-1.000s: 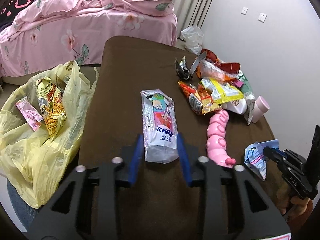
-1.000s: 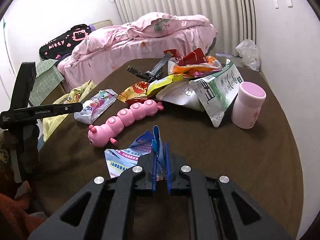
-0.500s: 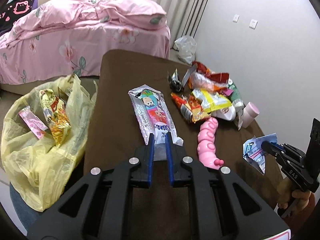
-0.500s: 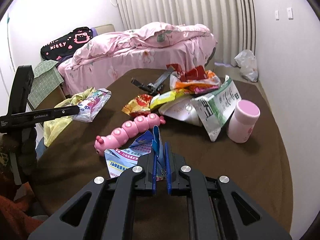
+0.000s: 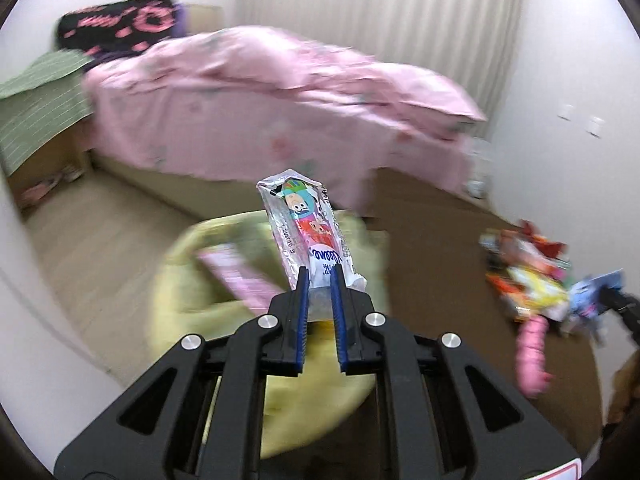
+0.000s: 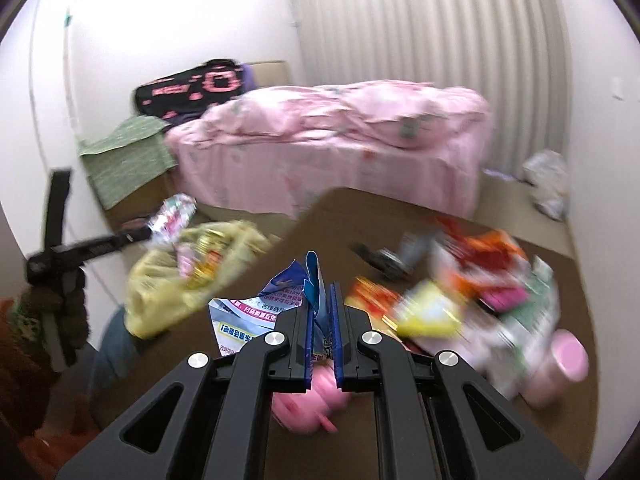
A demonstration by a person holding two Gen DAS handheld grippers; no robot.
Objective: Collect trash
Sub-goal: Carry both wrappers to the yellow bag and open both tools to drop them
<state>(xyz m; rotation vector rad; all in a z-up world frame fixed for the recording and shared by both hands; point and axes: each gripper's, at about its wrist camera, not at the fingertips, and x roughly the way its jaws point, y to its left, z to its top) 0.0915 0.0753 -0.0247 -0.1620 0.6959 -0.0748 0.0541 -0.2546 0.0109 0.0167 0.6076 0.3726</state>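
The left gripper is clamped on the bottom end of a clear plastic cartoon-printed snack wrapper, and the wrapper sticks straight out past the blue pads, in the air above the open yellow plastic trash bag that sits beside the brown table. A pink flat packet lies inside that bag, just left of the wrapper. Blue lettering runs across the wrapper's white lower part, too skewed to read for certain. Over on the other side, the right gripper is pinched tight on a crumpled blue-and-white paper leaflet, which fans out to the left of the pads, lifted above the tabletop; it carries rows of Chinese characters on pink and blue bands, too blurred to make out. Below it lies a pink plastic caterpillar toy, and to the right a blurred heap of colourful snack wrappers beside a pink cylindrical cup.
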